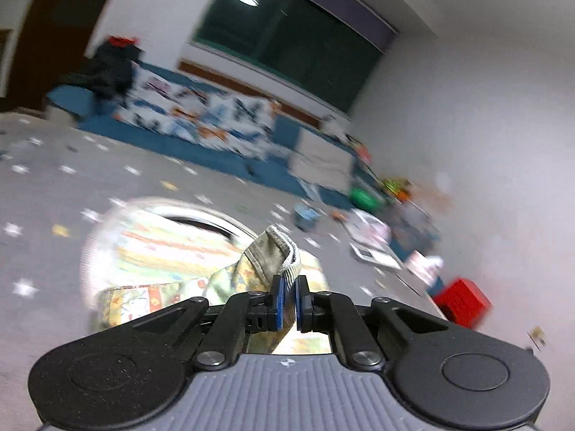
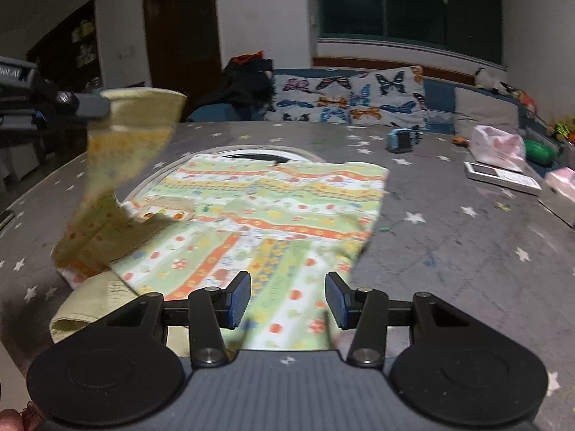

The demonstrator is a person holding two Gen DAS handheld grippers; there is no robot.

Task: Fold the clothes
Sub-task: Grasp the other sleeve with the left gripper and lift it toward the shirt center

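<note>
A floral green, orange and yellow garment [image 2: 273,215] lies spread on the grey star-patterned rug [image 2: 449,237]. My left gripper [image 1: 287,300] is shut on its sleeve cuff [image 1: 284,248] and holds the sleeve lifted; in the right wrist view that gripper [image 2: 72,102] is at upper left with the raised sleeve [image 2: 122,151] hanging from it. My right gripper [image 2: 287,298] is open and empty, just above the garment's near hem. The left wrist view is blurred.
A white round object [image 2: 258,151] lies partly under the garment. A blue sofa with butterfly cushions [image 2: 352,97] runs along the back. A blue toy [image 2: 400,140], a pink bag [image 2: 497,147], boxes [image 2: 503,177] and a red block [image 1: 463,301] lie at the right.
</note>
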